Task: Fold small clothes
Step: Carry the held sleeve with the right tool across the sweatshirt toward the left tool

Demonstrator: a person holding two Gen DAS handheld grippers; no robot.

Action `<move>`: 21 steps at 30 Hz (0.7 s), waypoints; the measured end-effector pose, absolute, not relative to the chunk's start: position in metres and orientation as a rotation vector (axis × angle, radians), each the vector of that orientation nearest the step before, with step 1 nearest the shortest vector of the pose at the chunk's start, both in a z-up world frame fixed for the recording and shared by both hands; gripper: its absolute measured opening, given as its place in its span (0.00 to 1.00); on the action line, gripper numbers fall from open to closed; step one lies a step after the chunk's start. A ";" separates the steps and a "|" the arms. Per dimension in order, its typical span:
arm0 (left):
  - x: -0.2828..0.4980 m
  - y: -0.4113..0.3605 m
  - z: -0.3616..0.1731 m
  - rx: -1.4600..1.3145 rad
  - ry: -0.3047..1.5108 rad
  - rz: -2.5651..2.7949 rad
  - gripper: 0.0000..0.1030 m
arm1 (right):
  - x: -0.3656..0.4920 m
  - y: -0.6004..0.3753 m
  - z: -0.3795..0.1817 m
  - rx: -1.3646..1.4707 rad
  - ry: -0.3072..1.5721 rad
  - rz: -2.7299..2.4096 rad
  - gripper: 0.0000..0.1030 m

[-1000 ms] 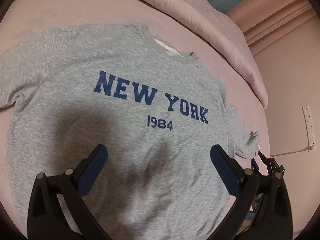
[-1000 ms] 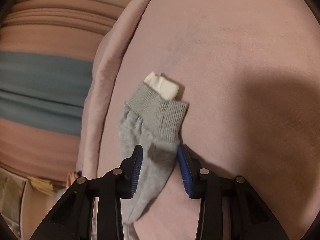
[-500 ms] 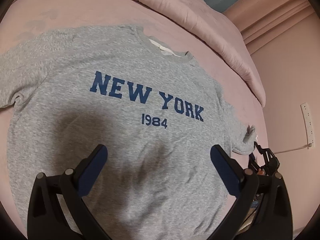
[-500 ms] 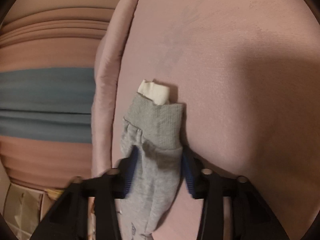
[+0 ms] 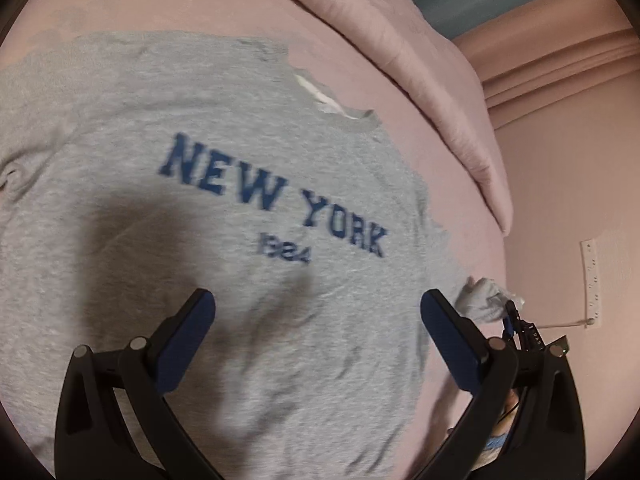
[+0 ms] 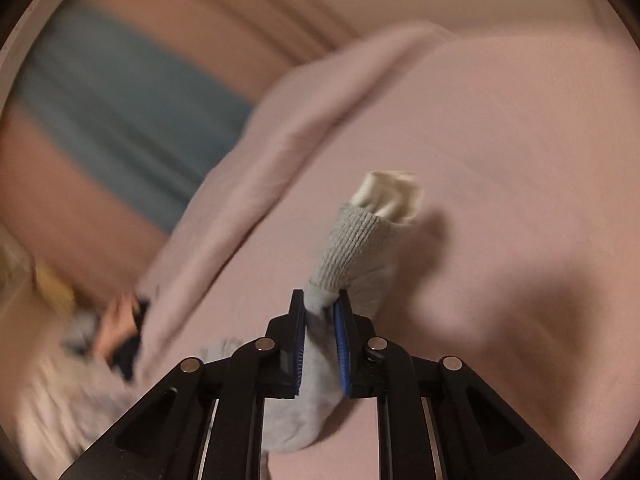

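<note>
Right gripper (image 6: 320,312): jaws closing on the grey sleeve (image 6: 348,244) of the sweatshirt, blue pads pressing the cloth just behind the ribbed cuff; a white inner cuff (image 6: 390,194) pokes out beyond it. Sleeve end raised off the pink bed (image 6: 500,140), cuff pointing up and away.

Left gripper (image 5: 318,316): spread wide, nothing between its pads, hovering over the lower front of the sweatshirt.

Item: grey sweatshirt (image 5: 200,140), blue "NEW YORK 1984" print, lying face up and mostly flat on the bed, collar toward the rolled pink duvet (image 5: 420,60).

Handling, judged: light, soft, limp knit; will drape and drag rather than hold a shape. Ribbed cuff is thicker and gives the surer hold; shoulder seam and hem are the other sensible hold points. Not fragile, not slippery.

Edges and room: duvet roll borders the far side near the collar; bed edge runs close along the sleeve side, with a wall and power strip (image 5: 591,276) beyond. Open bedding lies past the cuff in the right wrist view. Folding the sleeve inward over the print seems the roomier path.
</note>
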State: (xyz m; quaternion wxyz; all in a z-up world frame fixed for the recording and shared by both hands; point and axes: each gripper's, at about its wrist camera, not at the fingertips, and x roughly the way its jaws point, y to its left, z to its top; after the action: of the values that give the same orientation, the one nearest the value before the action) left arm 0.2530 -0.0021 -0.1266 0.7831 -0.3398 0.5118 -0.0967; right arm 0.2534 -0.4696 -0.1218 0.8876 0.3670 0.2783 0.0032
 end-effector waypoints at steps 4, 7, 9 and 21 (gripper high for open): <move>0.270 -0.030 -0.113 -0.752 1.107 -0.329 0.99 | 0.258 -0.414 -0.087 0.510 0.569 0.089 0.11; 0.286 -0.044 -0.106 -0.828 1.077 -0.421 1.00 | 0.263 -0.364 -0.071 0.312 0.558 0.163 0.06; 0.294 -0.049 -0.107 -0.840 1.093 -0.413 1.00 | 0.272 -0.327 -0.069 0.168 0.576 0.224 0.02; 0.283 -0.030 -0.115 -0.764 1.105 -0.380 1.00 | 0.242 -0.504 -0.151 0.864 0.726 -0.058 0.71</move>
State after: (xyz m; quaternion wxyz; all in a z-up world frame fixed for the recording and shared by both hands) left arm 0.2832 -0.0299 -0.1147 0.7660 -0.3517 0.5088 -0.1751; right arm 0.2419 -0.5038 -0.1510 0.8445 0.4096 0.3440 -0.0273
